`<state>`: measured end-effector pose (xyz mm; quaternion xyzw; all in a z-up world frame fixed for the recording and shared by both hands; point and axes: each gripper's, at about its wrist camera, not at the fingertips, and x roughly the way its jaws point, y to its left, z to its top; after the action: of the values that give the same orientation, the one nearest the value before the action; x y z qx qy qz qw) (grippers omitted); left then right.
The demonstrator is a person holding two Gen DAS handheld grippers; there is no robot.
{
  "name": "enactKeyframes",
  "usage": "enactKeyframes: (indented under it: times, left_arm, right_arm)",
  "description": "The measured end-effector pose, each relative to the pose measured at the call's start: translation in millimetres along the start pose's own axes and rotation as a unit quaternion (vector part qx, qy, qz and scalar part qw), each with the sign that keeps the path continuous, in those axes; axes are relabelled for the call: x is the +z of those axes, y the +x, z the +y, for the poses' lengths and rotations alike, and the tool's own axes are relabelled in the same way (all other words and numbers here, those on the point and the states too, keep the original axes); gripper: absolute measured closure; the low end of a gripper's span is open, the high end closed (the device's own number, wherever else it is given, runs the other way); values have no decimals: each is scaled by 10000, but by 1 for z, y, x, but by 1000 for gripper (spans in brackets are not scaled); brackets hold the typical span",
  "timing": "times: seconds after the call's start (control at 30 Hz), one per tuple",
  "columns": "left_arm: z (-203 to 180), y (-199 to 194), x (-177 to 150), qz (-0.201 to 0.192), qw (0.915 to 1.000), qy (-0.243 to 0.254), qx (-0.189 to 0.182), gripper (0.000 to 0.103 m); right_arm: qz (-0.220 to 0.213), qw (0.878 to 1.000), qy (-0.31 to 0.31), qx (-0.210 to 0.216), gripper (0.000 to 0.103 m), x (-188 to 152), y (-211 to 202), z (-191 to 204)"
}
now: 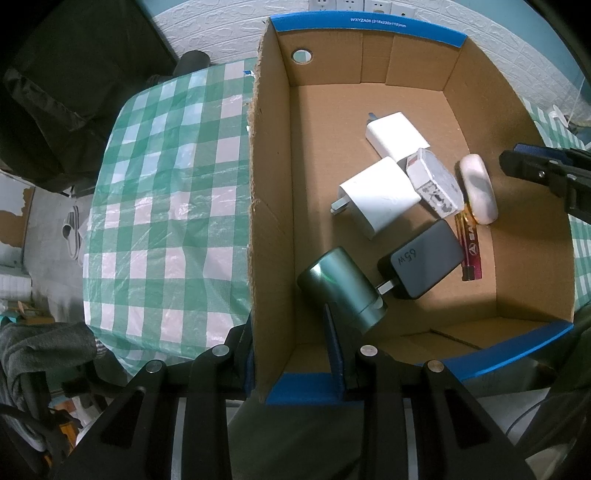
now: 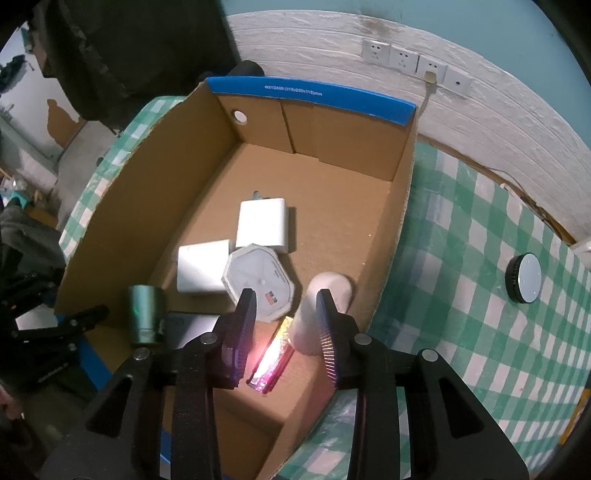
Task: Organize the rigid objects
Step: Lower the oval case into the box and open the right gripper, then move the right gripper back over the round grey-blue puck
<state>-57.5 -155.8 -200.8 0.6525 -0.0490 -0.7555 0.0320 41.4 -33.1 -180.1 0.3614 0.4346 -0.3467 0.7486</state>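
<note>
**Box braced, last drop made**

The cardboard box (image 1: 369, 110) holds the chargers; the left gripper (image 1: 291, 354) clamps its near wall, likely steadying it. The right gripper (image 2: 286, 306) hangs above, fingers apart and empty, over the pink lighter (image 2: 271, 363).

One box (image 1: 273, 206), five chargers (image 1: 376, 195), one puck (image 2: 524, 273)

"65W" on dark charger (image 1: 424, 258); "WXYZA08" on box rim (image 1: 369, 22).
</note>
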Motion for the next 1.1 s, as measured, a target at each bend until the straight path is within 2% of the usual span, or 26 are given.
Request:
enactKeyframes:
  times: [0.3,0.33,0.37,0.57,0.63,0.73,1.1]
  left_arm:
    - [1,-1,1,-5,10000,2,4,73]
    - [1,-1,1,-4,10000,3,9,73]
    - [1,-1,1,-2,10000,7,10,73]
    - [0,-1,1,7,10000,3,31,73]
    - [0,-2,1,16,10000,-9,37,73]
    - [0,-2,1,29,10000,2,70,73]
    - [1,-1,2,67,9999,19,122,73]
  right_arm:
    - [-148,9998,63,112,69,3,-10,-6]
    - [-183,9997,74,105,67,3,-13,-8]
    - [-220,9997,94,49,61,4,-15,-10]
    - [-469,9968,406,507,60,8,-31,-34]
    - [-583,9963,497,387,56,9,-38,-41]
    - [-701,9932,672,642,55,11,-46,-54]
    - [-772,9898,1200,48,55,18,-59,-123]
